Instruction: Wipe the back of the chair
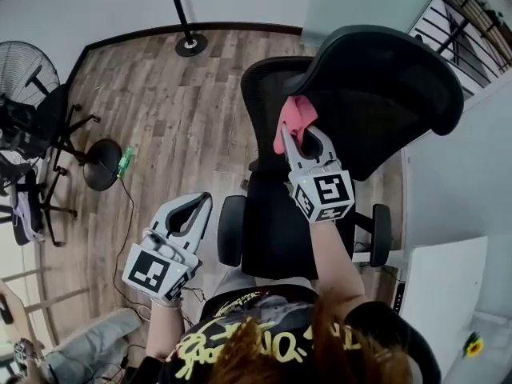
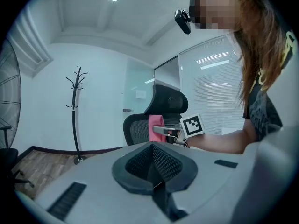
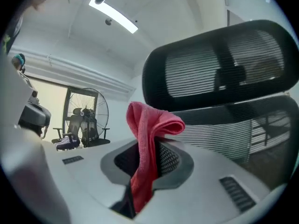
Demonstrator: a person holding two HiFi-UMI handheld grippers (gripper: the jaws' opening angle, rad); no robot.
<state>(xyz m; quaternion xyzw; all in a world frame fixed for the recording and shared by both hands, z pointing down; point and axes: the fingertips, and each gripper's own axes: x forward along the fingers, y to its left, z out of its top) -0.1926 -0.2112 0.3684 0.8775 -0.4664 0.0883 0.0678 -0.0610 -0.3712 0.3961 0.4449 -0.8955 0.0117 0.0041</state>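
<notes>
Right tool was clamped on a pink cloth at the top of the chair back. Left tool idled at near left, jaws together, empty. Wiping seemed barely started, with most of the back left.

A wood-plank floor is seen, with 1 black office chair stood on it at centre. A coat stand's round base is set by the far wall. At the left, a fan's round black base is placed, a green bottle just beside it, and a thin cable is laid nearby.
</notes>
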